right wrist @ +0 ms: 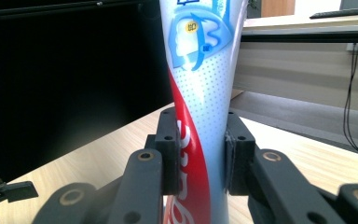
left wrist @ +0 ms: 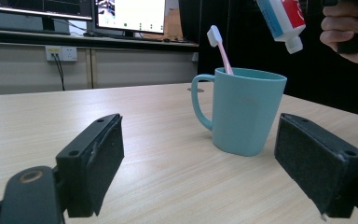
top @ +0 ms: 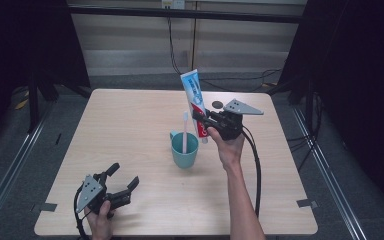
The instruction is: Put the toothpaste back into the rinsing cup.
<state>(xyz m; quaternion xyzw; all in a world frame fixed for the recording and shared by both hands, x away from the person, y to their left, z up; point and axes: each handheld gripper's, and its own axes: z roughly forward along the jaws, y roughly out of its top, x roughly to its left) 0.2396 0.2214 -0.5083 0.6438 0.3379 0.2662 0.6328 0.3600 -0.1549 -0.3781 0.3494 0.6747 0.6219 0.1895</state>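
Wooden table (top: 130, 125) has a teal mug (top: 184, 150) with toothbrush (top: 184, 131) mid-table, right gripper (top: 203, 121) clamping a toothpaste tube (top: 193, 95) beside it, left gripper (top: 121, 182) spread wide near the front edge.

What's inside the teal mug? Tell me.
A pink toothbrush stands in the mug, bristle head up and leaning against the rim. Its lower handle and the mug's bottom are hidden by the wall. The toothpaste tube is held above, not inside.
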